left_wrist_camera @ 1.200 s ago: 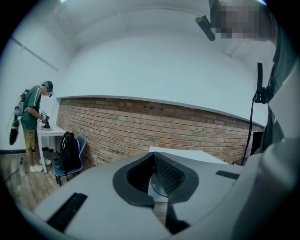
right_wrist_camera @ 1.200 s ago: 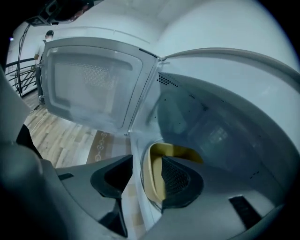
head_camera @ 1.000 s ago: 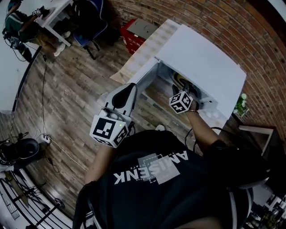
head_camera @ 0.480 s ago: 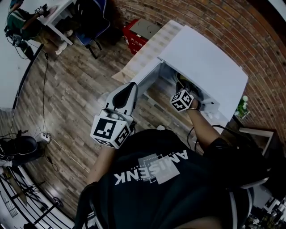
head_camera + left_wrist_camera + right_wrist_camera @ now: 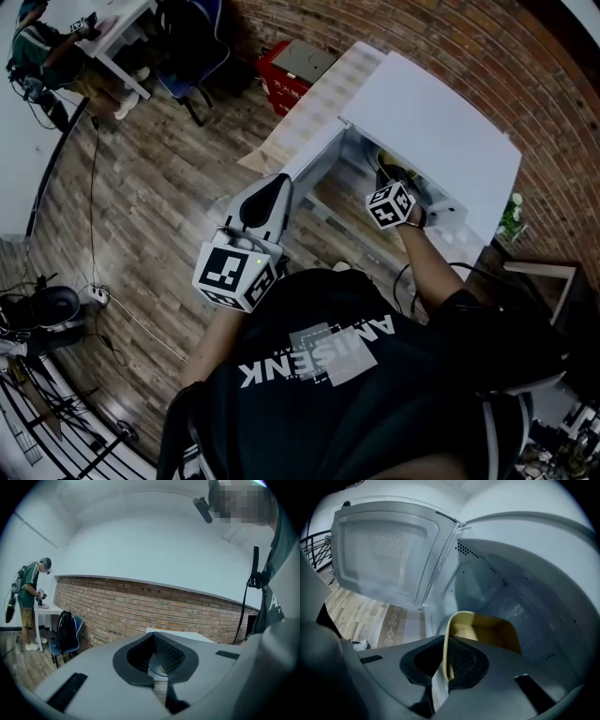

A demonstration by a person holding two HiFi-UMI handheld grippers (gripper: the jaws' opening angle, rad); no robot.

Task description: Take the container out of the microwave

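The right gripper is reaching into the open microwave, its fingers having just been closing and now pinching the near left wall of the yellow container, which is sitting inside the cavity close to the opening. The door is standing open to the left. The left gripper is hovering just outside it, fingers drawn together on nothing.
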